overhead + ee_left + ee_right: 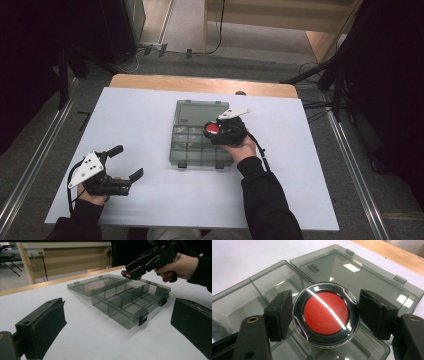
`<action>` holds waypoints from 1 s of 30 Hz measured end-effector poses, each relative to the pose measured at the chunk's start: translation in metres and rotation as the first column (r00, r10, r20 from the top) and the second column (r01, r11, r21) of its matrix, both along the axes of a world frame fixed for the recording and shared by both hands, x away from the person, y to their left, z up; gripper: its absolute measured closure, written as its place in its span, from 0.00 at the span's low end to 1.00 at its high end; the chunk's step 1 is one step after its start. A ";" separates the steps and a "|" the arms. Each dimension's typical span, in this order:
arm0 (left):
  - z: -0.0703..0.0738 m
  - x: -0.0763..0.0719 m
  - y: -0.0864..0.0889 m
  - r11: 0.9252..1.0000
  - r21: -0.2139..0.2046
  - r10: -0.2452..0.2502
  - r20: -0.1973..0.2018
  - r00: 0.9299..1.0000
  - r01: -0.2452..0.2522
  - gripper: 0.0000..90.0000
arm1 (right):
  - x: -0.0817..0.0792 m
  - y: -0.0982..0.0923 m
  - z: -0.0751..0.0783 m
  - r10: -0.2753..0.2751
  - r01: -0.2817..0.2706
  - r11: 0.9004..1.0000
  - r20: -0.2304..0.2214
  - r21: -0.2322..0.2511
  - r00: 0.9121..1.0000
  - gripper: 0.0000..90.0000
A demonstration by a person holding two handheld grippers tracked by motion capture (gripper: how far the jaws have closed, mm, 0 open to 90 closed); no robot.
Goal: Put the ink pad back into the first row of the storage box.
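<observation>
Right gripper (325, 315) pinches my round red-centred case (325, 315) flat, face up, no long axis.
Below its jaws I see the open organizer box (249, 287), compartments bare, lid lying flat beyond; left gripper (125, 162) rests spread, well apart.

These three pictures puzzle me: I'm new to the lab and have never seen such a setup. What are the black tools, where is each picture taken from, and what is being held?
A person sits at a table covered with a white sheet and holds a hand tool with two black jaws in each hand. The wide picture comes from a camera above, looking down. The other two come from cameras riding on the tools, looking along their jaws.

On the sheet lies a smoky clear compartment box, its lid folded open flat behind it. The compartments look empty.

The right gripper is shut on a round case with a red centre, held over the box. The left gripper rests open near the table's front left, holding nothing.
</observation>
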State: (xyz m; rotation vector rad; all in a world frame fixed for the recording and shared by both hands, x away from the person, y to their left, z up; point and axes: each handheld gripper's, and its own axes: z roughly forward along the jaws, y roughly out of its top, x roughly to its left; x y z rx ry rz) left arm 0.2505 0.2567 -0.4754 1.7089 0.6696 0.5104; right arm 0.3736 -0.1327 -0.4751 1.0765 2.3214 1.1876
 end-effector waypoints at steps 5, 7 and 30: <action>0.000 0.000 0.000 1.000 -0.005 -0.002 0.001 1.000 0.002 0.00 | 0.001 0.000 -0.005 -0.061 0.062 0.998 -0.020 0.026 0.998 0.15; 0.000 0.000 0.000 1.000 -0.004 -0.002 0.000 1.000 0.002 0.00 | 0.000 -0.002 -0.002 -0.064 0.065 0.997 -0.029 0.042 0.998 0.14; -0.001 0.000 -0.001 1.000 0.008 -0.004 -0.002 1.000 0.004 0.00 | -0.038 -0.021 0.030 -0.004 0.003 0.999 0.016 0.033 1.000 0.00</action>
